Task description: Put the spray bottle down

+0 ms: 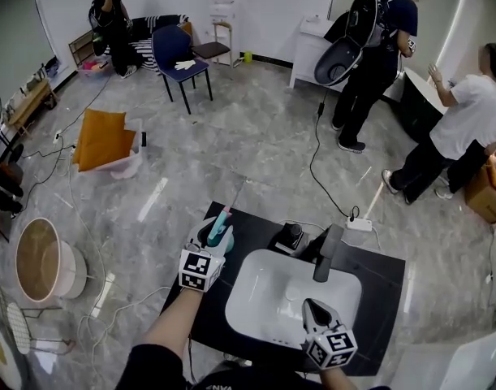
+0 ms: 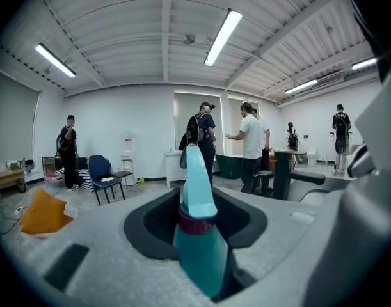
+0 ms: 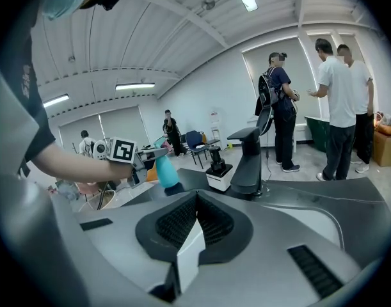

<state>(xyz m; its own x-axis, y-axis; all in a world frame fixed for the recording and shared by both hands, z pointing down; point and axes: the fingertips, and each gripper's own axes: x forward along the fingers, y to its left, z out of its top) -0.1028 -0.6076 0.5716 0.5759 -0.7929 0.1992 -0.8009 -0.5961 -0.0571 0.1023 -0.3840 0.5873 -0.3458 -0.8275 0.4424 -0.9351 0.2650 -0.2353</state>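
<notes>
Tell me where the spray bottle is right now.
Head view, left of centre: the spray bottle is clamped in the left gripper over the left corner of the dark counter, just left of the white sink.

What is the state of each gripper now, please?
Left gripper: closed on the teal spray bottle.
Right gripper: closed, holding nothing.

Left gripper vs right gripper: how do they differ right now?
The left gripper is shut on a teal spray bottle; the right gripper has its jaws together on nothing. The left gripper is over the black counter, left of the sink; the right gripper is over the white sink basin. Both carry a marker cube.
</notes>
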